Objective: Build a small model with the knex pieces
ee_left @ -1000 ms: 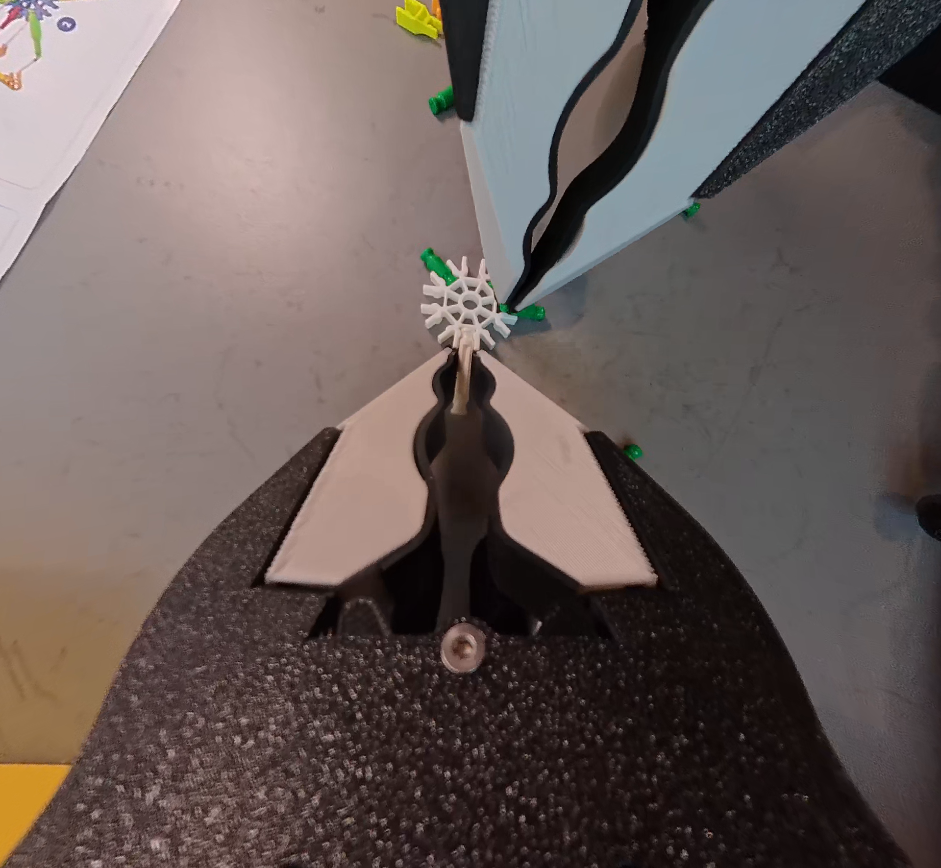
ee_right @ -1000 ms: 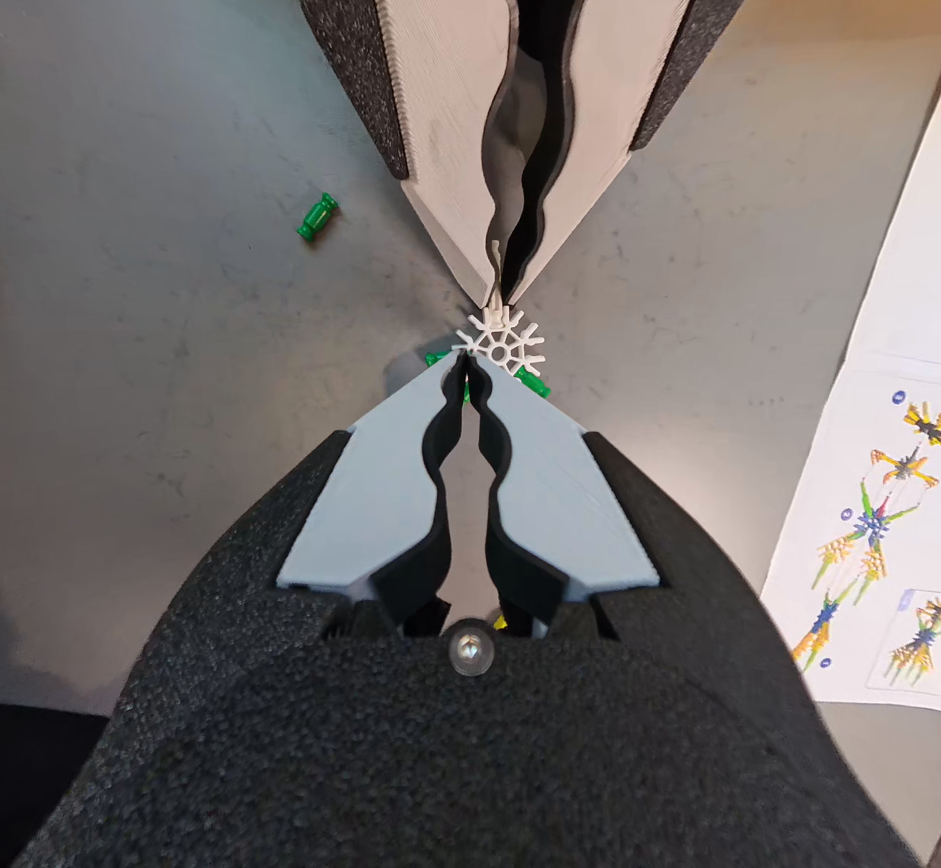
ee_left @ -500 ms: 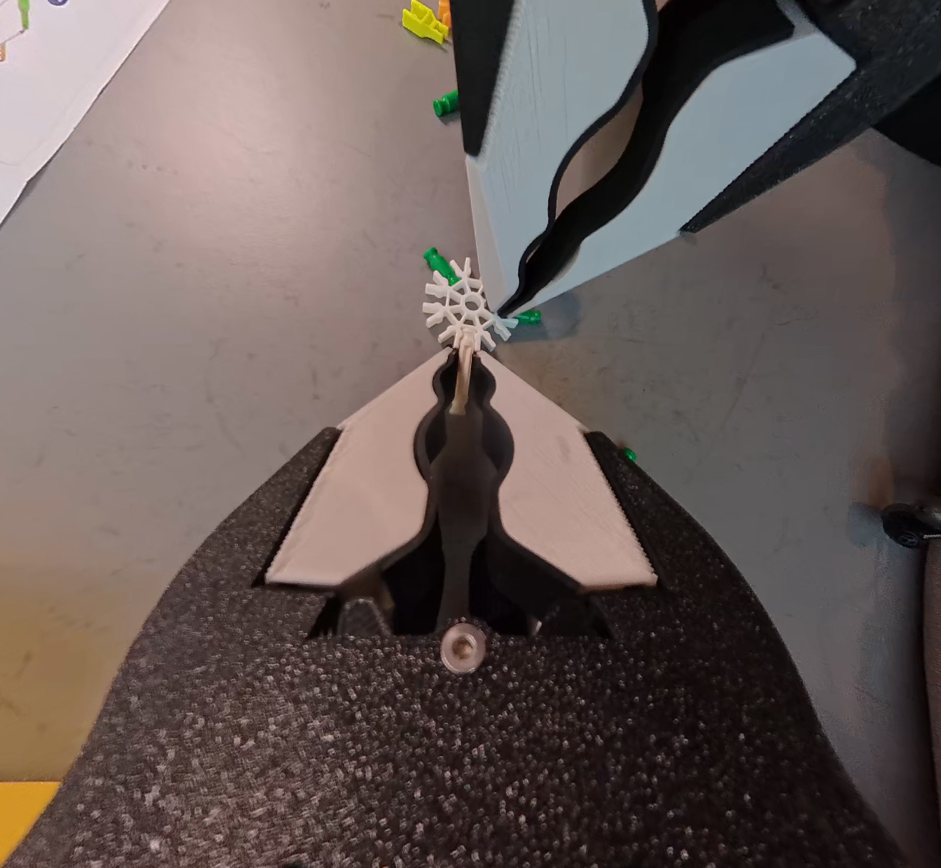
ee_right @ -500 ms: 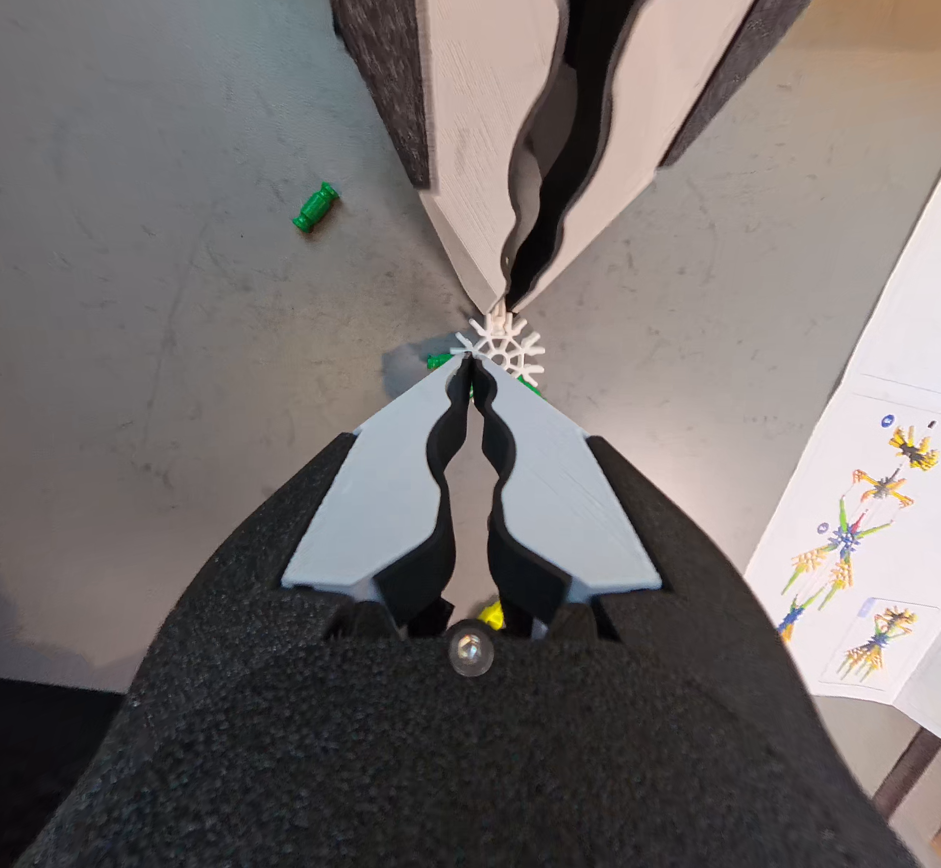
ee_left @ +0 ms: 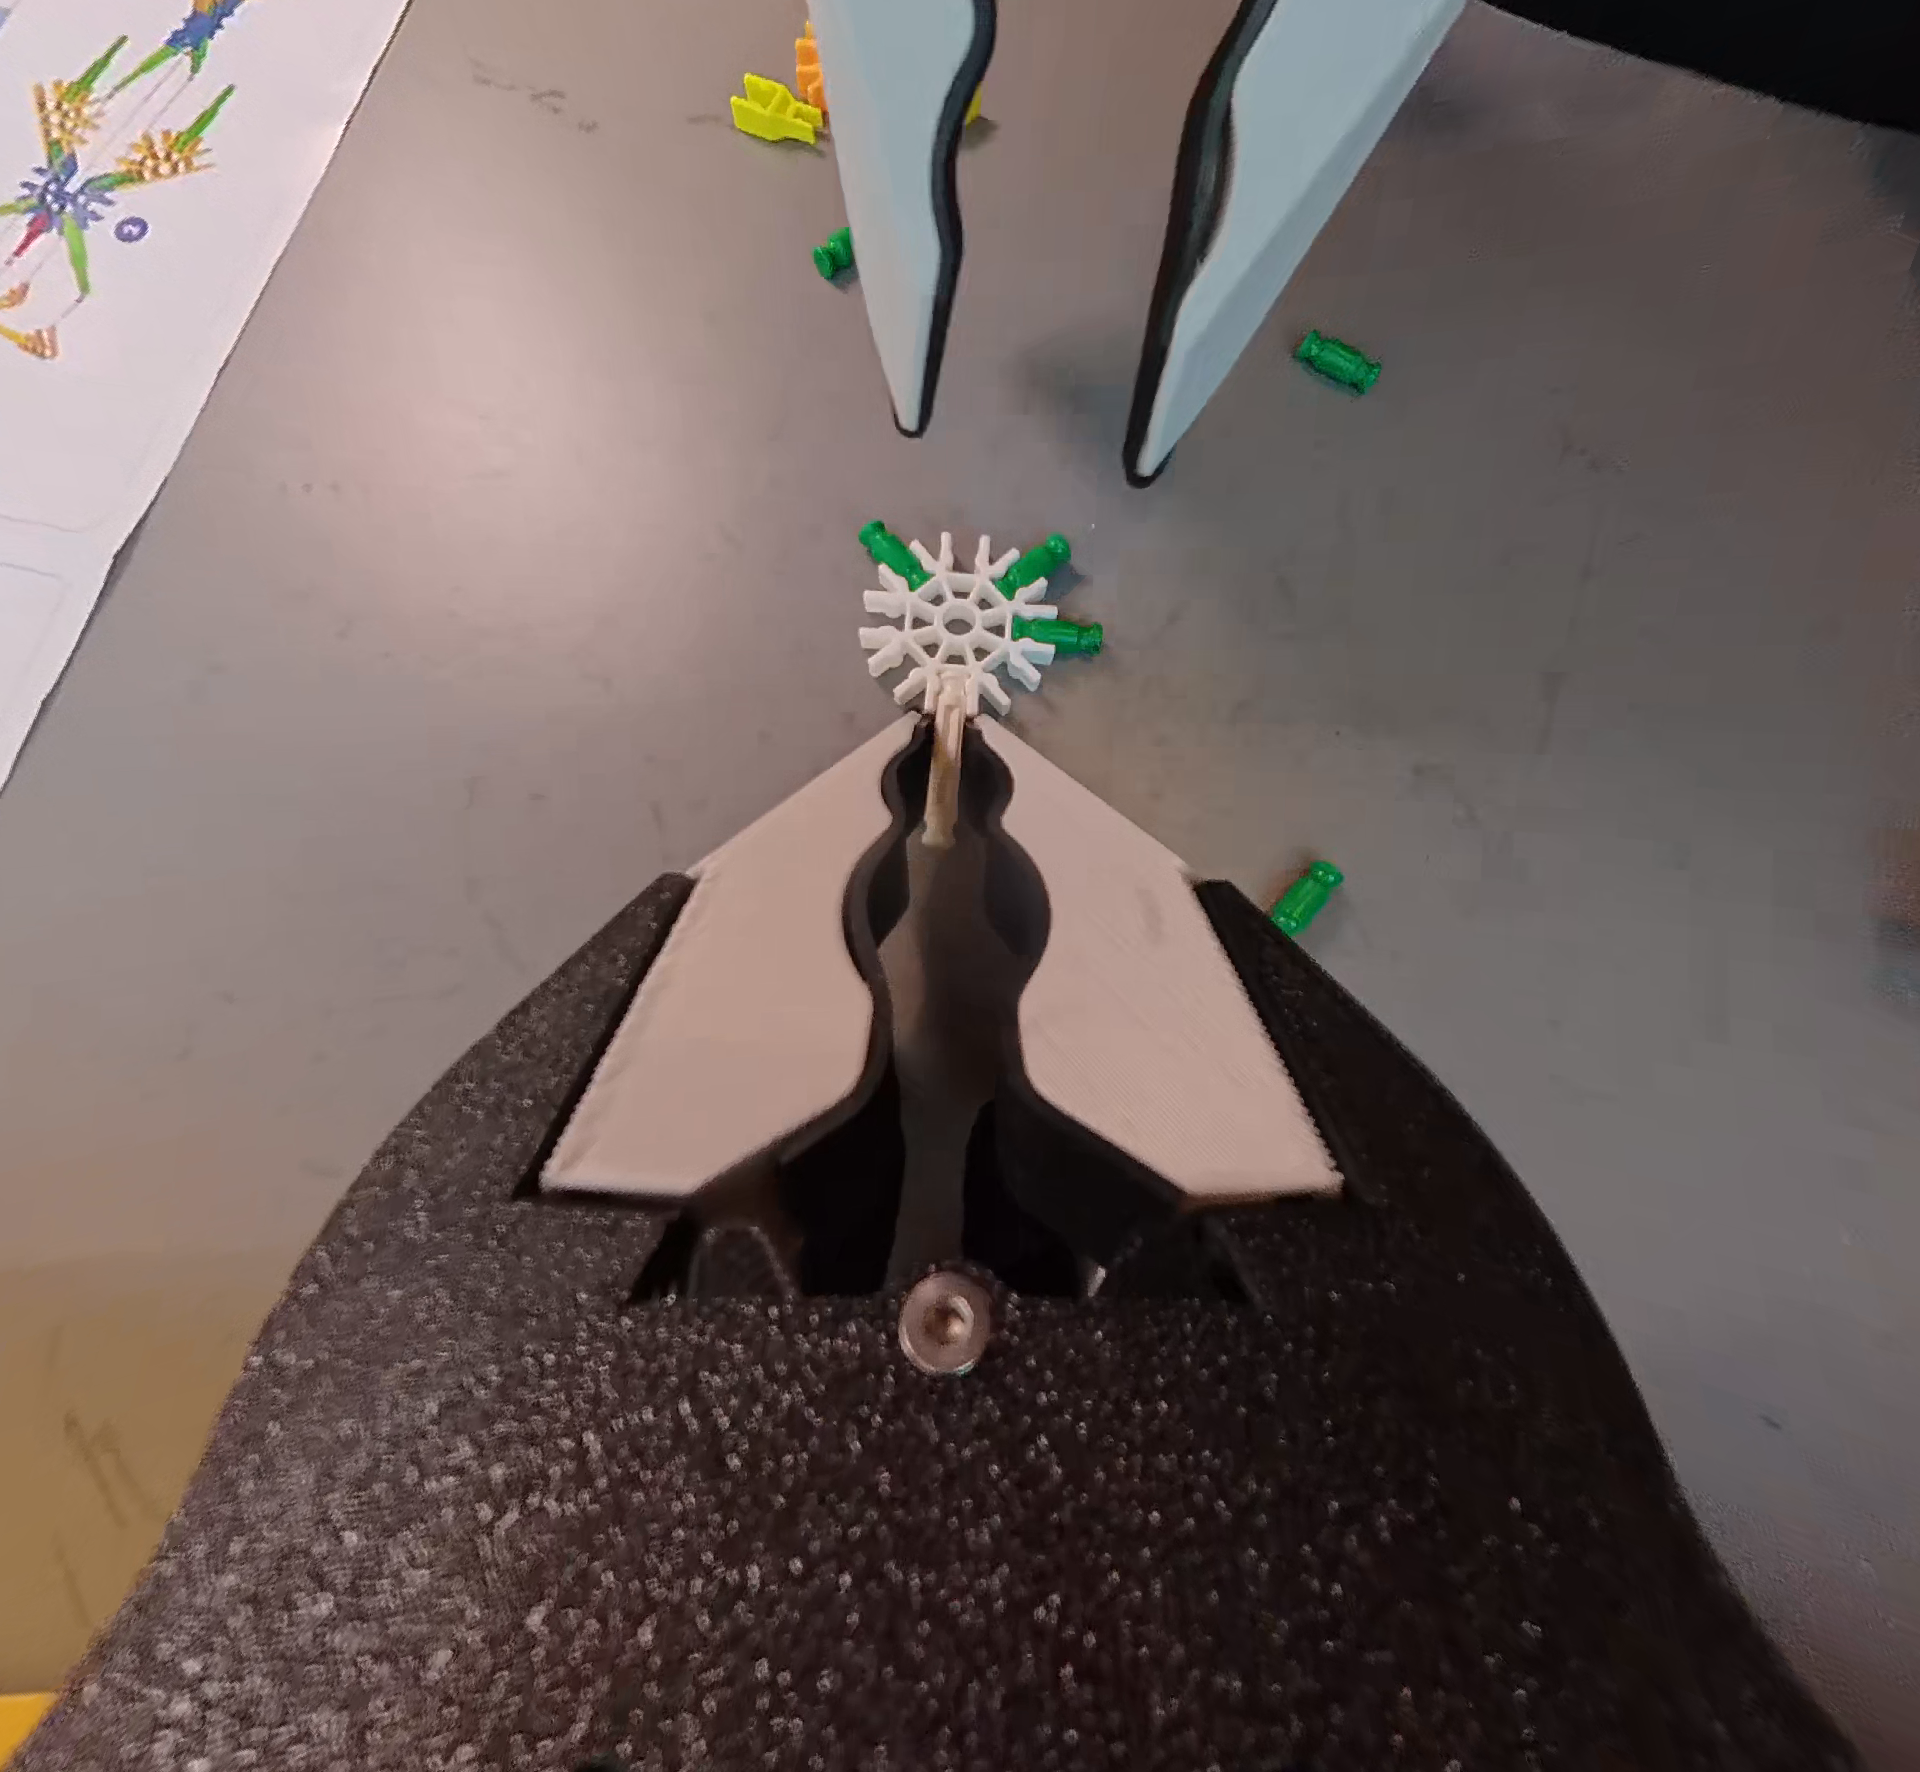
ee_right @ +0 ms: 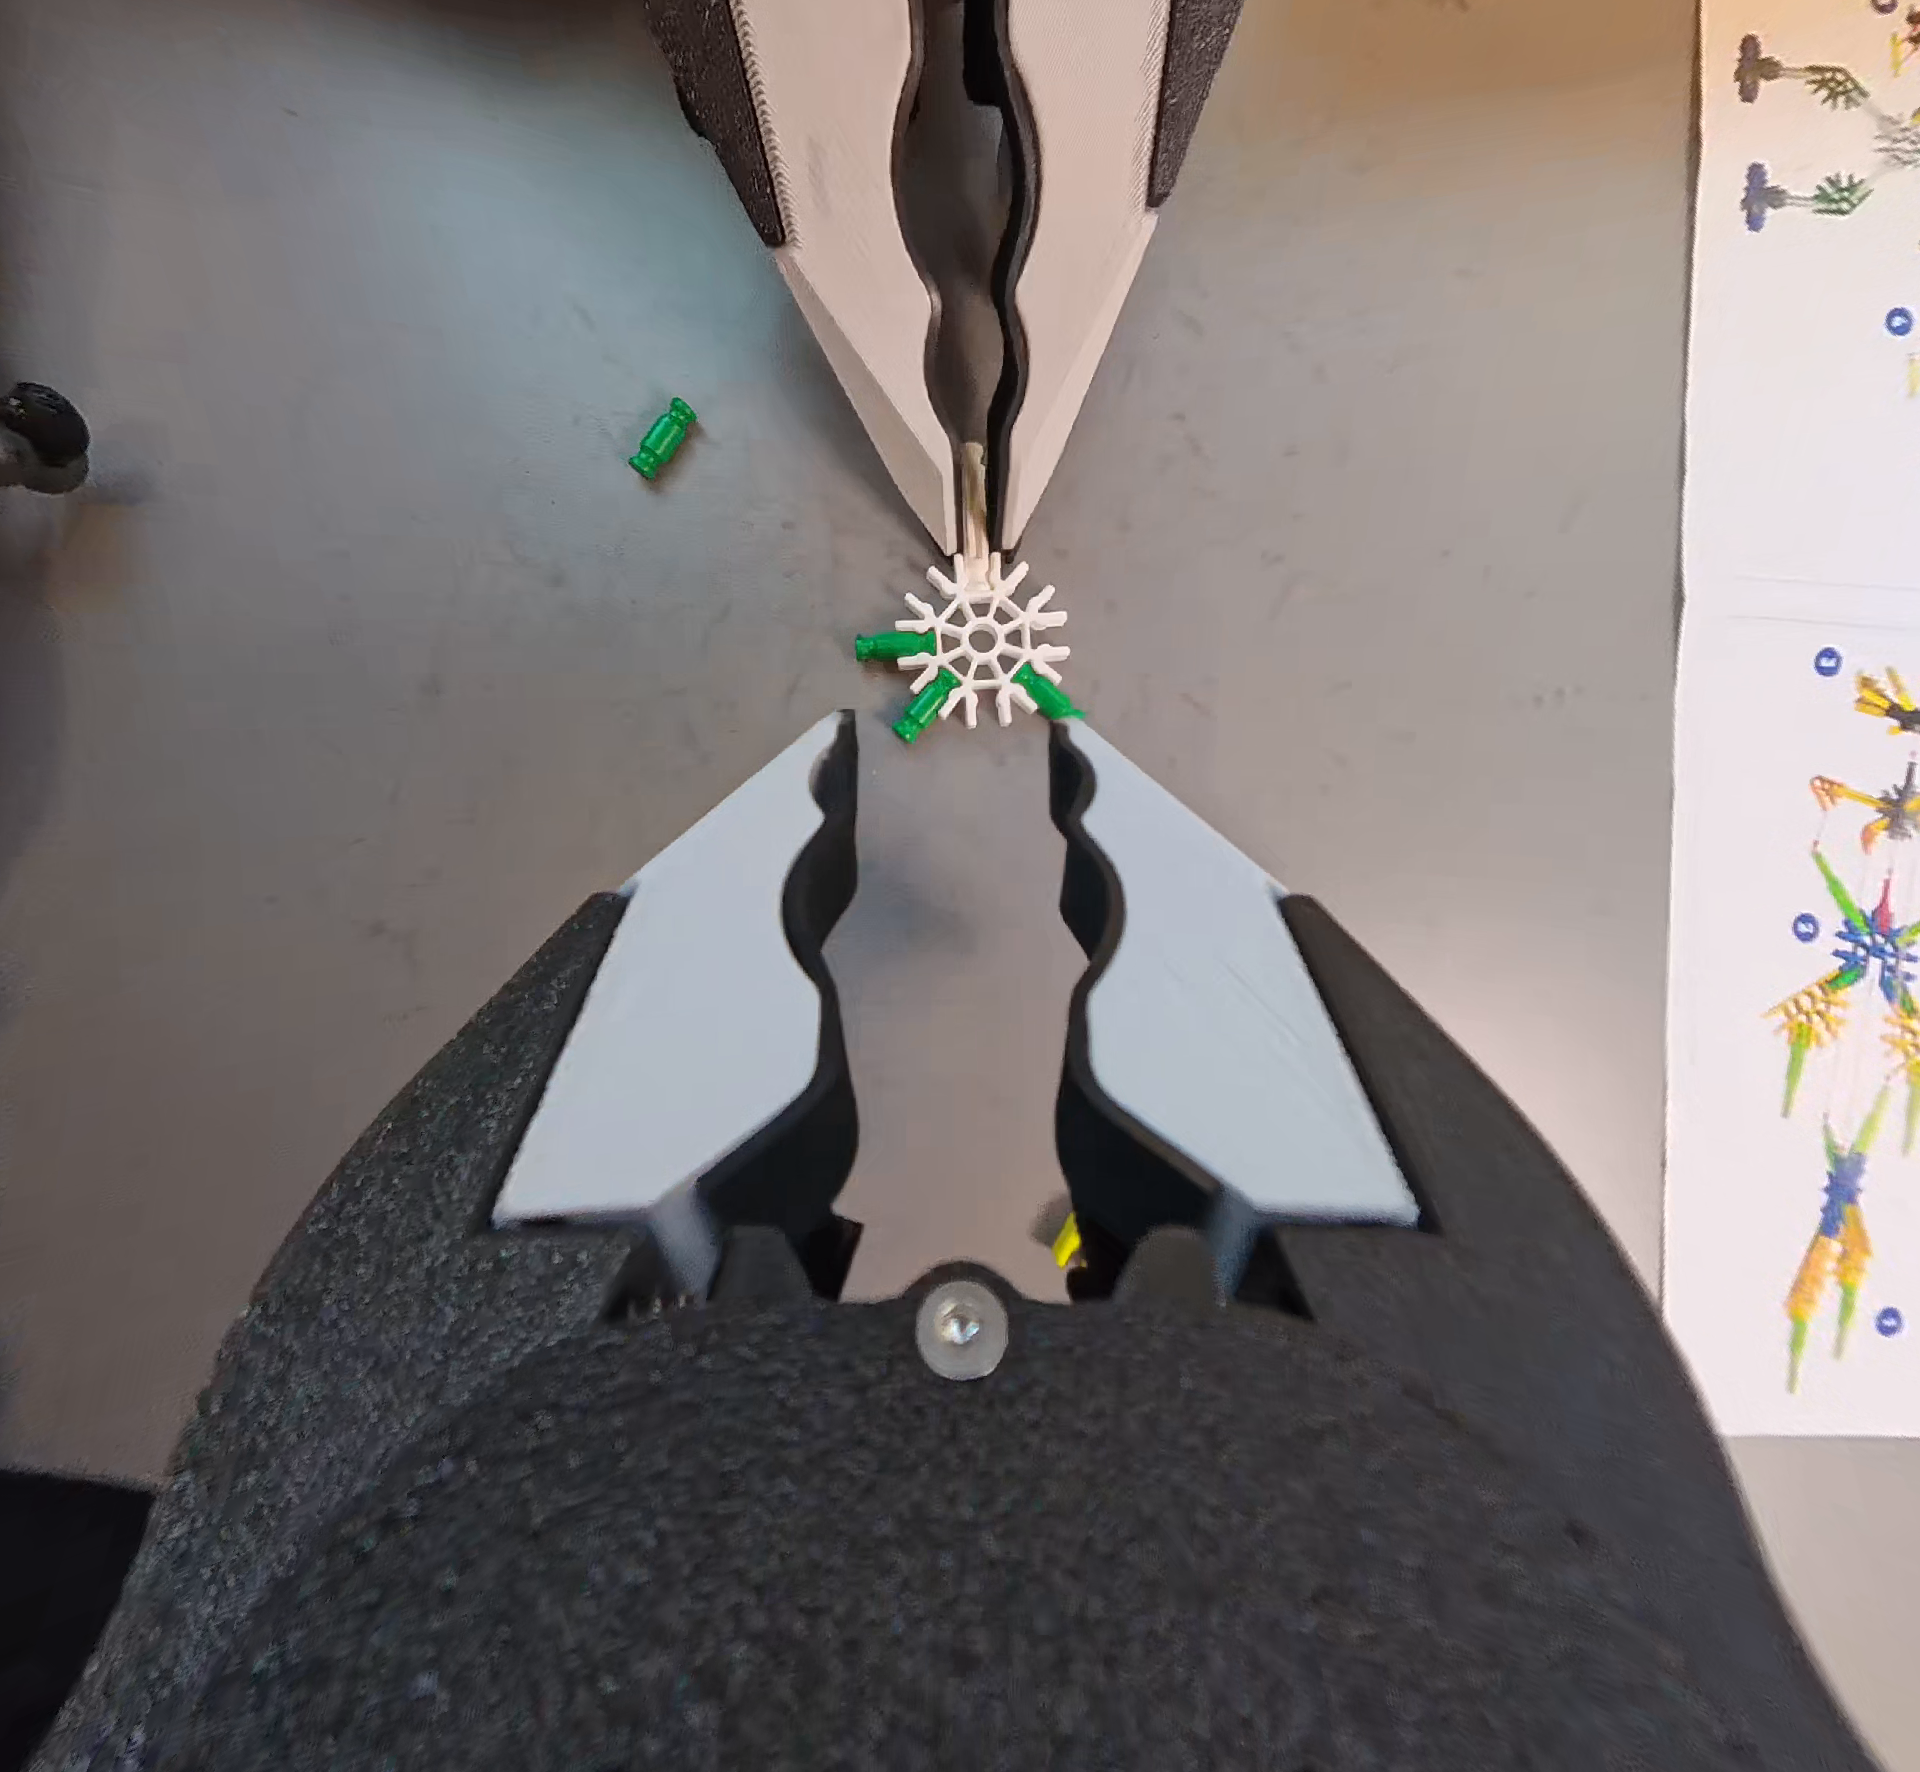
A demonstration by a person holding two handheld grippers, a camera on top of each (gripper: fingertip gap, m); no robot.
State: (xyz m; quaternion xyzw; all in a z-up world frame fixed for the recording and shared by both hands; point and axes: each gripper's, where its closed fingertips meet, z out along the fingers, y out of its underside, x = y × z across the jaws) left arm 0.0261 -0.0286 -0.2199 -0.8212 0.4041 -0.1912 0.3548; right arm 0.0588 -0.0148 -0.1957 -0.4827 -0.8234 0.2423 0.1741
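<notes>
The instruction sheet (ee_right: 1808,683) runs off the picture's edge; a yellow piece (ee_right: 1062,1241) shows only partly behind the right tool's finger (ee_right: 1195,974).

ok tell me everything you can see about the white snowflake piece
The white snowflake piece is a flat, round connector that looks like plastic, with a centre hole, spokes and slotted teeth around its rim. Three green rods are plugged into slots on one side. A pale rod in another slot is pinched by the left gripper, which holds the piece over the grey table. The right gripper is open just short of it.
</notes>
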